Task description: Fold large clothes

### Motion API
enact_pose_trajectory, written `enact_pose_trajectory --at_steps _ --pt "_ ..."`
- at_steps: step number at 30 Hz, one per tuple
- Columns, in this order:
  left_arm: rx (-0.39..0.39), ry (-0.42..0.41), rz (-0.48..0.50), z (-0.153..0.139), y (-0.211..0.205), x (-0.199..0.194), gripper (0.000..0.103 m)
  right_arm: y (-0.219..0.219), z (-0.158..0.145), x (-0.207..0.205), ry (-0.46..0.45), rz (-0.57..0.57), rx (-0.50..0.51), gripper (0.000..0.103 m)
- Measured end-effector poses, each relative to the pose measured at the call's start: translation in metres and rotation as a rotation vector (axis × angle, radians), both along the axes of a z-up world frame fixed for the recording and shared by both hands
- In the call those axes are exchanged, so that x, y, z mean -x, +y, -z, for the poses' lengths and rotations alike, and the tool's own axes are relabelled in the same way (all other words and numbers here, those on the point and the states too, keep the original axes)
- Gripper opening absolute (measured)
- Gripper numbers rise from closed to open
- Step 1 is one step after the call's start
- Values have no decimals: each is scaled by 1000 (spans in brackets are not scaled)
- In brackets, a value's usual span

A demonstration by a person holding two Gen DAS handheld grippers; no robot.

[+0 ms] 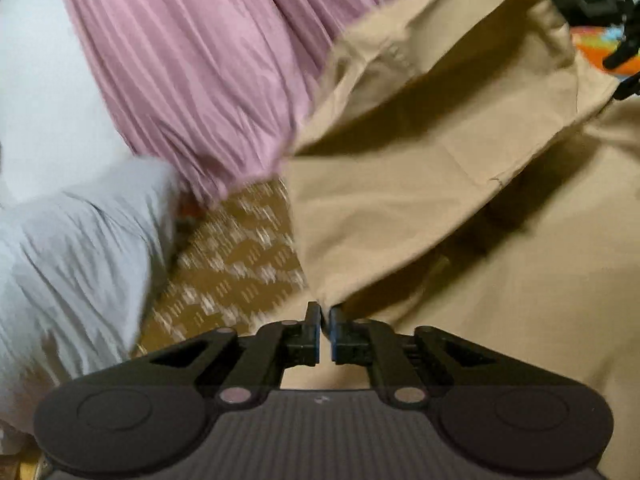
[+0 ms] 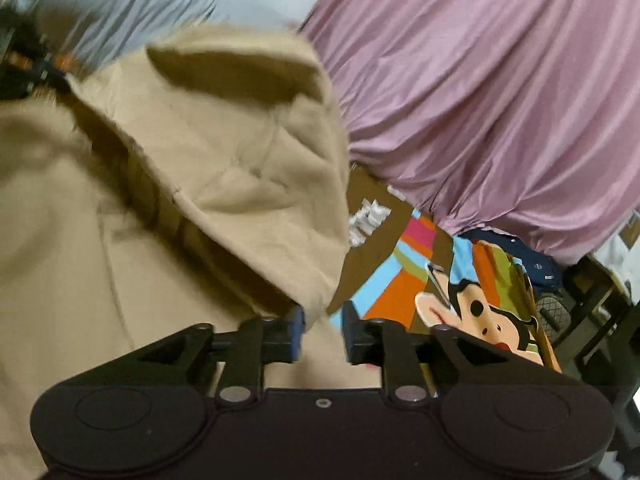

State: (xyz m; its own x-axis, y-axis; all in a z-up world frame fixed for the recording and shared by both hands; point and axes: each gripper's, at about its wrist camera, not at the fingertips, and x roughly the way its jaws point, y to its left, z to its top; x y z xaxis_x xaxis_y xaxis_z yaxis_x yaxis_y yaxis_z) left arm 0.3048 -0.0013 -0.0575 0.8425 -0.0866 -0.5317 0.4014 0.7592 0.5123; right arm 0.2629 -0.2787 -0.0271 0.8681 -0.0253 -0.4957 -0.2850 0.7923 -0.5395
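Tan cotton garment (image 1: 460,216) lies half-folded, one flap doubled over; left tongs (image 1: 325,322) nearly closed at its edge, right tongs (image 2: 323,330) parted, gripping nothing. More folds remain.

Garment (image 1: 460,208) before both grippers, curtain (image 1: 192,80) behind, patterned mat (image 2: 400,280) underneath.

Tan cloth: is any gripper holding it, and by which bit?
The right gripper stands open, its pads not pressing the tan cloth. The left gripper is nearly closed at a cloth corner; whether it pinches cannot be told.
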Motion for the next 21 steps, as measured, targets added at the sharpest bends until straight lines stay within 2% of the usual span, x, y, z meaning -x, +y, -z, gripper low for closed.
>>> enact_pose_trajectory --at_steps 1,3,5,6,7,10,12,15,18,21 --pt "-8 73 18 1 2 0 13 2 5 2 22 -12 29 36" --pt "-33 158 53 3 6 3 19 3 14 9 74 -33 105 39" --pt "-69 194 95 3 13 14 52 -1 18 17 99 -49 150 48" --pt "-75 203 104 0 18 22 59 -5 17 22 109 -54 153 51" --pt "-68 217 110 -3 22 28 63 -9 15 28 118 -54 148 57" --pt "17 255 82 -19 46 45 63 -23 5 42 144 -17 97 58" --pt "108 281 30 -30 62 49 63 -36 -9 49 174 51 -54 58" --pt "329 370 -92 -43 85 41 63 -60 -26 52 234 165 -387 57" --pt "570 465 -211 -41 111 13 62 -78 -27 45 314 259 -692 57" --pt "802 552 -307 -30 129 -26 56 -87 -18 29 373 349 -926 54"
